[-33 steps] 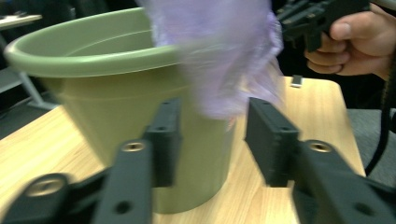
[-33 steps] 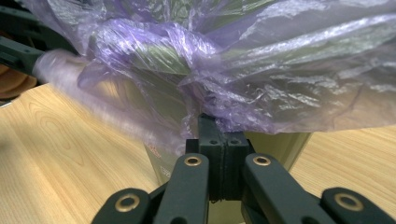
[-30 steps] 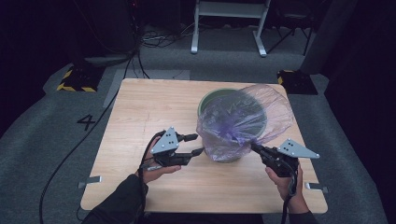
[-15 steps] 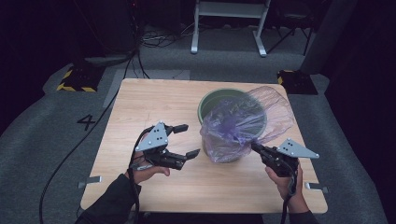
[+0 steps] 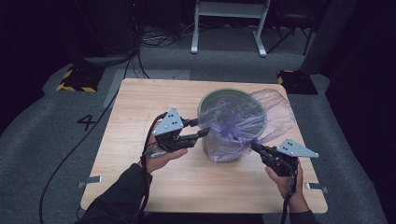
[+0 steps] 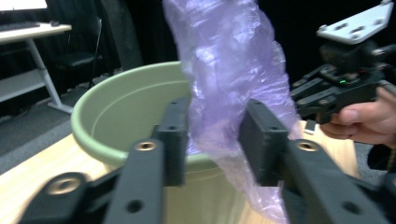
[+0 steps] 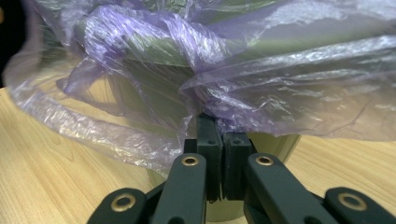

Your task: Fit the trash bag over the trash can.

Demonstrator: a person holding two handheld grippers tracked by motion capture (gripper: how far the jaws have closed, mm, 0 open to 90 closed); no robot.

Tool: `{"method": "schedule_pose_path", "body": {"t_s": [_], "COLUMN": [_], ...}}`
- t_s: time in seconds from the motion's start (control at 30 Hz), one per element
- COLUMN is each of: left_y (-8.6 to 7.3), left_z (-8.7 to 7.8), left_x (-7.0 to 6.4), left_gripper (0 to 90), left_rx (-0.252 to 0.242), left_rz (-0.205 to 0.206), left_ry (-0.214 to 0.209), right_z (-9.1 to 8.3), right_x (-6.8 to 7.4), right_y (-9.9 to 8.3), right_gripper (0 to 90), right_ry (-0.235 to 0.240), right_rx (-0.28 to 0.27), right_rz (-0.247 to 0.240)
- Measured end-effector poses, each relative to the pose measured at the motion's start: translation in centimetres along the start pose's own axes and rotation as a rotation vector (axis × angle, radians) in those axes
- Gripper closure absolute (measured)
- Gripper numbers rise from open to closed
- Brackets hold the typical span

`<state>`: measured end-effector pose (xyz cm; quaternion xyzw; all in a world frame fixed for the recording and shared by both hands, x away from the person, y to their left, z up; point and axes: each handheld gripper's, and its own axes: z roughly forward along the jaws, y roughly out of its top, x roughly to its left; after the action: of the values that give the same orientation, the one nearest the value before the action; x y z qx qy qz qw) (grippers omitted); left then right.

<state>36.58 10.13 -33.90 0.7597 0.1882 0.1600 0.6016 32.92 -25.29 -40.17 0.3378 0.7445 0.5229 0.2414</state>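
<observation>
On the wooden counter in the high view, the left hand-held gripper sits at the left flank of a green bucket, its jaws spread and pointing at the purple plastic bag draped over the bucket's rim. The left gripper view adds what the overhead angle cannot: a hanging fold of the purple plastic bag runs down between the two spread pads, which stand apart on either side of the film at the bucket's rim and are not pressed together on it. That view also shows the other hand-held gripper farther off at the right, held in a hand.

The bucket stands right of the counter's middle, with the bag bunched across its mouth and spilling over the near and right sides.

At the right, the right hand-held gripper reaches in from the near right corner. The high view leaves its grip unclear; the right gripper view settles it: the jaws are clenched on a gathered pinch of the bag just in front of the bucket wall, with loose film spreading to both sides above the counter.
</observation>
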Motion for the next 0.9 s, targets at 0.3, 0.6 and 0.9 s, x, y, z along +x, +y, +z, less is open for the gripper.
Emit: {"method": "schedule_pose_path", "body": {"t_s": [0.3,0.6,0.9], "left_y": [-1.2,-1.9,-2.7], "left_z": [1.7,2.1,1.5], "left_x": [3.0,3.7,4.7], "left_gripper": [79.5,86.8,89.2], "left_rx": [0.026,0.013,0.028], "left_rz": [-0.045,-0.031,-0.039], "left_ry": [0.027,0.037,0.074], "right_z": [0.2,0.3,0.3], "right_x": [-0.7,-1.6,-1.8], "right_y": [-0.5,-1.0,-1.1], "right_gripper": [87.1,85.8,83.0], "right_ry": [-0.007,-0.019,-0.026], "right_rx": [0.011,0.021,0.028], "right_rz": [0.021,0.044,0.048]}}
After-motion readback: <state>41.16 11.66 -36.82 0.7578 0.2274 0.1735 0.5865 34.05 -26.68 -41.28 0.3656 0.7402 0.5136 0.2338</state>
